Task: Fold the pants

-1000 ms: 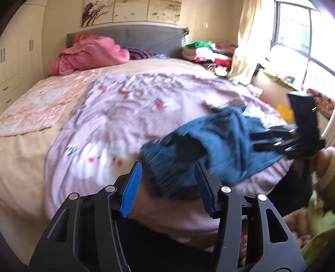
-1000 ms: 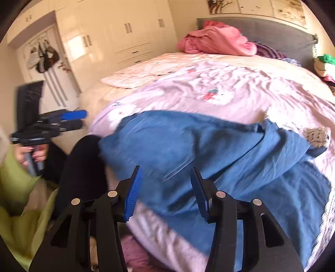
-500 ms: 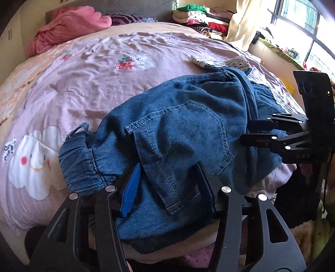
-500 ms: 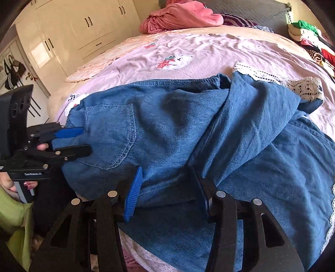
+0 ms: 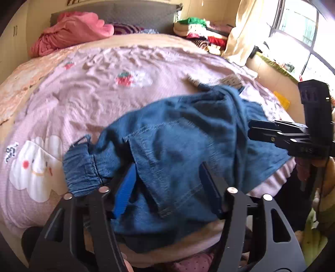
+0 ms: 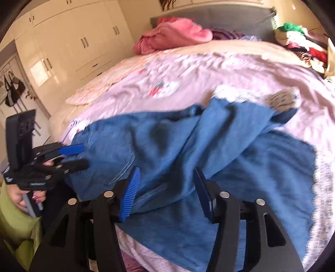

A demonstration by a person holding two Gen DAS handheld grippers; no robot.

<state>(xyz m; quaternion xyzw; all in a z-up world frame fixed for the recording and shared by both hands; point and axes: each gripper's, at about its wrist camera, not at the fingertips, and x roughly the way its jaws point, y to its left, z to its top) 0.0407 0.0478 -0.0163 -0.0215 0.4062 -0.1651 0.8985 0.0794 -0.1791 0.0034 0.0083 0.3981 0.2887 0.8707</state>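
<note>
Denim pants (image 5: 178,150) are spread in a loose heap on the near edge of a bed, on top of a pink quilt (image 5: 88,87) printed with strawberries and a smiling cloud. In the left wrist view a back pocket is seen facing up, and the gathered elastic waistband (image 5: 81,169) is bunched to the left. In the right wrist view one leg is seen folded across the rest, with a lace-trimmed hem (image 6: 280,99) at the far end; this view is blurred.

The left gripper (image 5: 167,188) is held low over the pocket area. Its jaws are opening, and denim is seen between the blue pads, but the pads are not pressed together on it. The right gripper (image 6: 167,190) is held over the middle of the pants. Its jaws are also opening, with cloth lying between them and no pinch seen. Each gripper is also visible from the side in the other camera, at the edge of the pants. A hand (image 6: 25,196) with a green sleeve is seen on the left gripper's handle.

Farther away, a crumpled pink blanket (image 5: 71,31) is lying by the grey headboard (image 5: 134,14). A stack of folded clothes (image 5: 199,31) is placed beside the bed near a curtain and window. Cream wardrobe doors (image 6: 79,44) are seen along the wall.
</note>
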